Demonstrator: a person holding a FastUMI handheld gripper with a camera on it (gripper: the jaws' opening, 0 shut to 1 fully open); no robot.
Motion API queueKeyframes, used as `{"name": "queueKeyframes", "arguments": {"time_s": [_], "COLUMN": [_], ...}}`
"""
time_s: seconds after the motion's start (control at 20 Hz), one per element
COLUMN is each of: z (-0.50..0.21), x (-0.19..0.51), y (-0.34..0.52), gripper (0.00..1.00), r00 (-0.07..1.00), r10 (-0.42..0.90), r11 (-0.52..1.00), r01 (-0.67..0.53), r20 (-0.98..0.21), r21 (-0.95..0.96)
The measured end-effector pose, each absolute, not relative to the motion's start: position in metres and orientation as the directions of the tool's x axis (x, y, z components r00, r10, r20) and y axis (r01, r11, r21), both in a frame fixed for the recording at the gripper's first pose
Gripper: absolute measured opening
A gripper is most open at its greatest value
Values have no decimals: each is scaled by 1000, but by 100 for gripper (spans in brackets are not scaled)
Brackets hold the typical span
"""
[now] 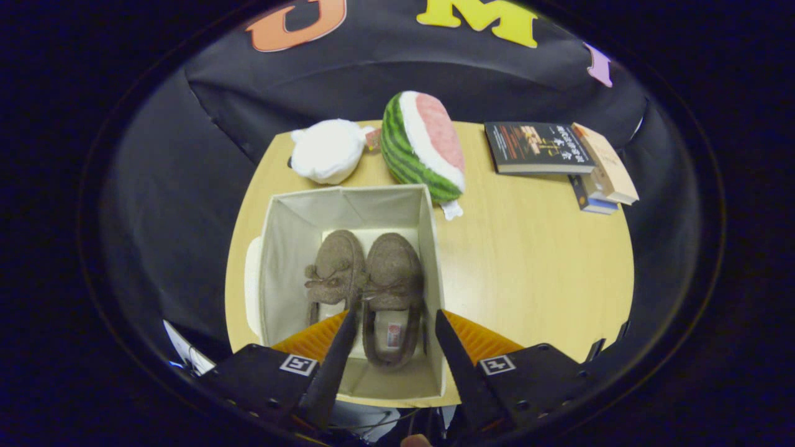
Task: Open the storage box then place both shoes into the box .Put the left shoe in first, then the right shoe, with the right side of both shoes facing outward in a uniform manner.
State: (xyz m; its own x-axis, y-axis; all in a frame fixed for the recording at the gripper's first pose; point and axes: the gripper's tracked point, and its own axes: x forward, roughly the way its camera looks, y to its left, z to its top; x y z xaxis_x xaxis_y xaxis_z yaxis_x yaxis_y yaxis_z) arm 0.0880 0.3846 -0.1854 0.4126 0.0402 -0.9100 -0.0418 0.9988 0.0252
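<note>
An open cream fabric storage box [282,248] stands on the wooden table [534,261]. Two brown fuzzy shoes lie side by side on its floor, toes pointing away from me: one shoe [334,273] on the left, the other shoe [392,292] on the right. My gripper [395,323] hovers above the box's near end, open. The right shoe's heel shows between the fingers, well below them, and neither finger touches it. The box's lid [251,285] hangs down along the left outer wall.
Just beyond the box lie a white plush toy [328,151] and a watermelon-slice plush [422,146]. A stack of books [559,158] sits at the table's far right. Bare tabletop spreads to the right of the box.
</note>
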Motion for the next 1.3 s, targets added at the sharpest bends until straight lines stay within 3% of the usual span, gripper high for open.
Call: {"name": "queueKeyframes", "arguments": {"time_s": [0.1,0.15,0.4,0.8,1.1,1.3], "z": [-164,-152,-86,33,72,63], "x": [85,84,74,33,-10,-27], "y": [378,373,331,224,176,171], "gripper": [92,93,95,94,96,96], "r00": [477,512,695,928,991,992], "r10": [63,72,121,70,52,62], "r11": [997,996,991,996,996,997], "r01": [-68,-81,-125,-42,-42,-56], "r20": [-877,-856,-708,-367,-124,-110], "r21": [34,36,47,84,77,61]}}
